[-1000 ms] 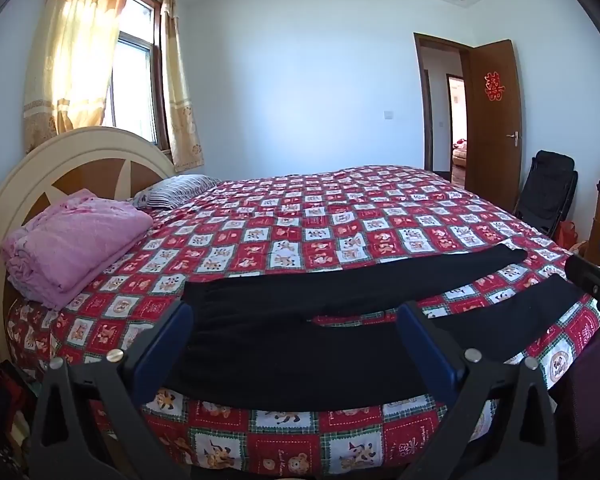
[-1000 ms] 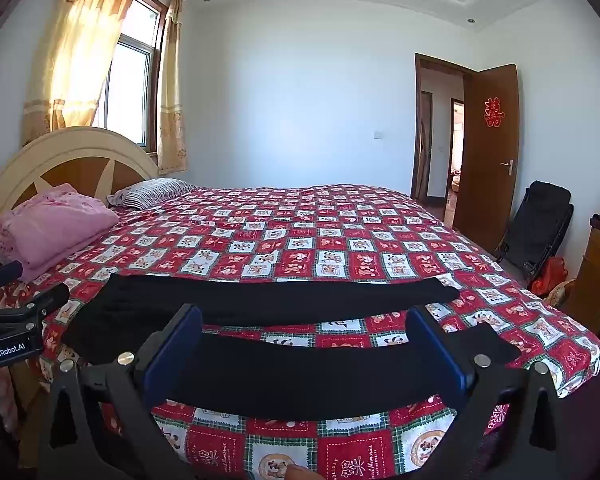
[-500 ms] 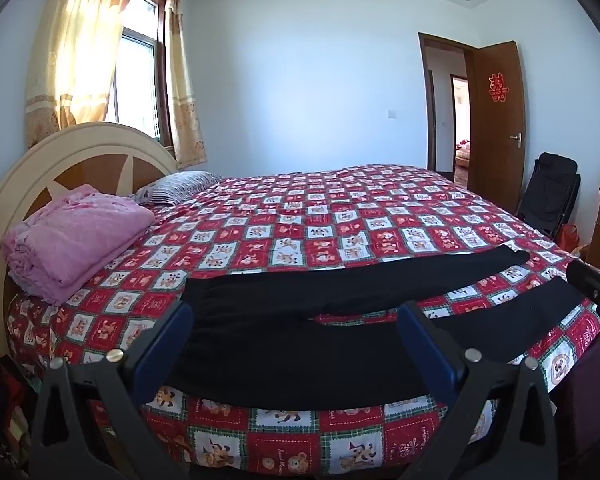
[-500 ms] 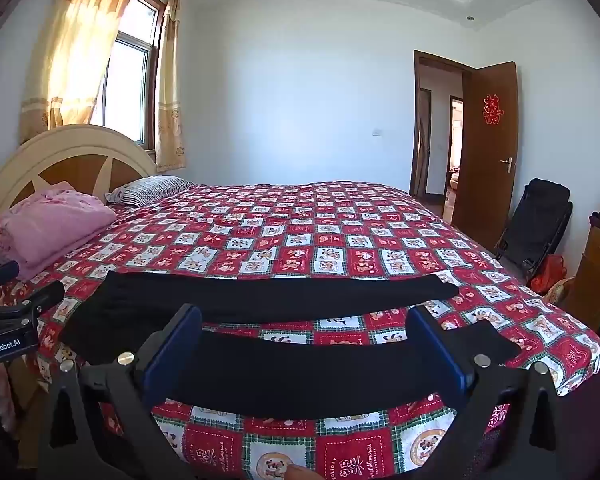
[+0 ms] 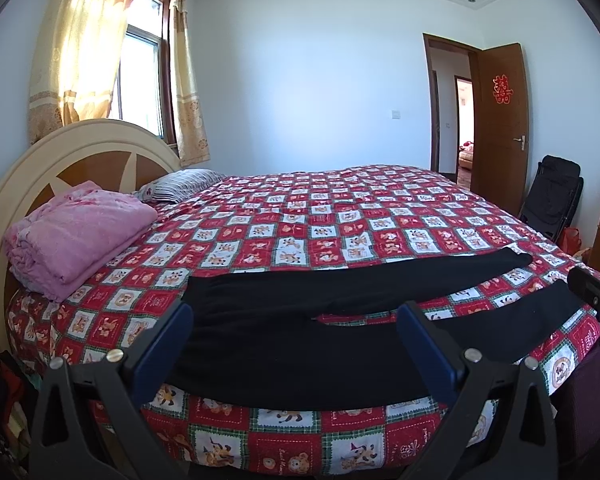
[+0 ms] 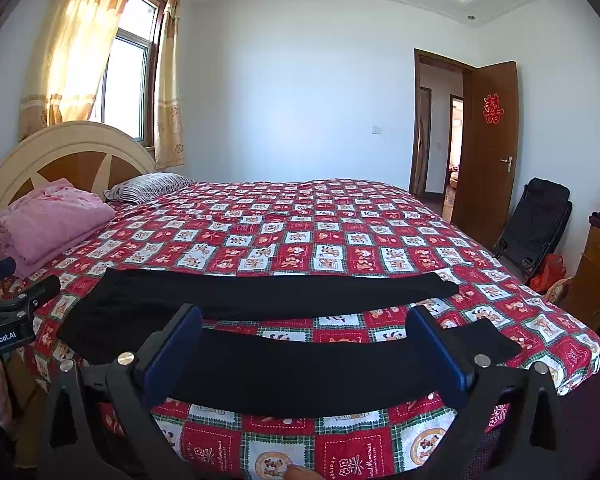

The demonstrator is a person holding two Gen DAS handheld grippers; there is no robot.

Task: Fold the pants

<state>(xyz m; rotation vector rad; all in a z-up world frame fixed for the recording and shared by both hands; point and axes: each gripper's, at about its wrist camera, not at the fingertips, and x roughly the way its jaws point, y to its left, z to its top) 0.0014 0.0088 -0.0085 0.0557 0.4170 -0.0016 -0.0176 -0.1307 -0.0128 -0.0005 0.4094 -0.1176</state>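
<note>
Black pants (image 5: 300, 360) lie flat along the front edge of the bed, waist to the left, the two legs spread apart toward the right. My left gripper (image 5: 296, 316) hovers open in front of the waist and crotch area, with nothing between its blue pads. In the right wrist view the pants (image 6: 284, 364) stretch across the bed edge. My right gripper (image 6: 305, 320) is open over the near leg and holds nothing. Each gripper shows at the edge of the other's view: the right gripper (image 5: 592, 296) and the left gripper (image 6: 16, 308).
The bed's red checkered cover (image 5: 340, 208) stretches far back. A folded pink blanket (image 5: 80, 232) and a striped pillow (image 5: 184, 188) lie by the headboard (image 5: 80, 148). On the right are a black folding chair (image 5: 556, 200), an open door (image 5: 500, 120) and a wooden cabinet (image 6: 596, 268).
Both views shift only slightly, as the grippers drift a little. The pants lie as before and both grippers stay open.
</note>
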